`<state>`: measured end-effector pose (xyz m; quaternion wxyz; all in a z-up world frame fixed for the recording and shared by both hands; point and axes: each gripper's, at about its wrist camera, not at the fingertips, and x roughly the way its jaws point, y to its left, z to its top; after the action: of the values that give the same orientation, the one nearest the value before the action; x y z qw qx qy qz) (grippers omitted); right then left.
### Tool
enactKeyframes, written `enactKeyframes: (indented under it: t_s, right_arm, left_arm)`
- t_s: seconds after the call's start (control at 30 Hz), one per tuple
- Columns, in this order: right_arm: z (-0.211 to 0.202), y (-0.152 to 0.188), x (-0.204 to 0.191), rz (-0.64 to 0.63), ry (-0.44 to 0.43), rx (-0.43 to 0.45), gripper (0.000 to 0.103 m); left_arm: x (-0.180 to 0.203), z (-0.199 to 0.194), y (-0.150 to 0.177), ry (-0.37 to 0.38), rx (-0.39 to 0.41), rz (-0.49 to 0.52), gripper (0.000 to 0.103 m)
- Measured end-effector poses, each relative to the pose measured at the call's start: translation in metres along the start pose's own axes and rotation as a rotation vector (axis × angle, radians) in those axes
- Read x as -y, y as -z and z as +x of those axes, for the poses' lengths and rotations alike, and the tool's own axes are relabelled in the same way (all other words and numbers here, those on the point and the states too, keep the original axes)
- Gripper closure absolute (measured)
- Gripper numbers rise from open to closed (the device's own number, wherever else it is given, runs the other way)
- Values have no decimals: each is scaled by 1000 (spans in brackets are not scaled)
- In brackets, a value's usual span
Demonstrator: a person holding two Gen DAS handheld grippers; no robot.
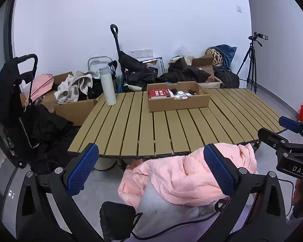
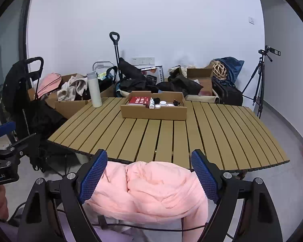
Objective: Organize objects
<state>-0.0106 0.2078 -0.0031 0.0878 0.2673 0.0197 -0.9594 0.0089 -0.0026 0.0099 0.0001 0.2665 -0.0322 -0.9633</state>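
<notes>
We hold the left gripper [image 1: 150, 168] with its blue pads spread wide and nothing between them, hovering off the near edge of the slatted table [image 1: 171, 125]; the right gripper [image 2: 149, 178] is just as wide open and grips nothing either. Below both lies a pink padded garment [image 2: 149, 191], bunched up under us, apparently on our lap, near the table's front edge. Far across the slats sits the shallow cardboard box [image 2: 153, 114], already holding a red book [image 2: 139, 100] and a few small jars, with a white bottle [image 2: 95, 89] standing alone on the table at the back left. We judge we are between picks, with little left loose. Next we likely reach across for the bottle, closing squarely on its smooth round body so it does not tip
</notes>
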Motion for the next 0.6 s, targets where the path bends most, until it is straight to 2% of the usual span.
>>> enactKeyframes:
  t_s: [0.6]
  right_arm:
    - [3,5,1,8,-14,-36,15]
  left_arm:
    - [-4,3,0,8,-22,-31,0]
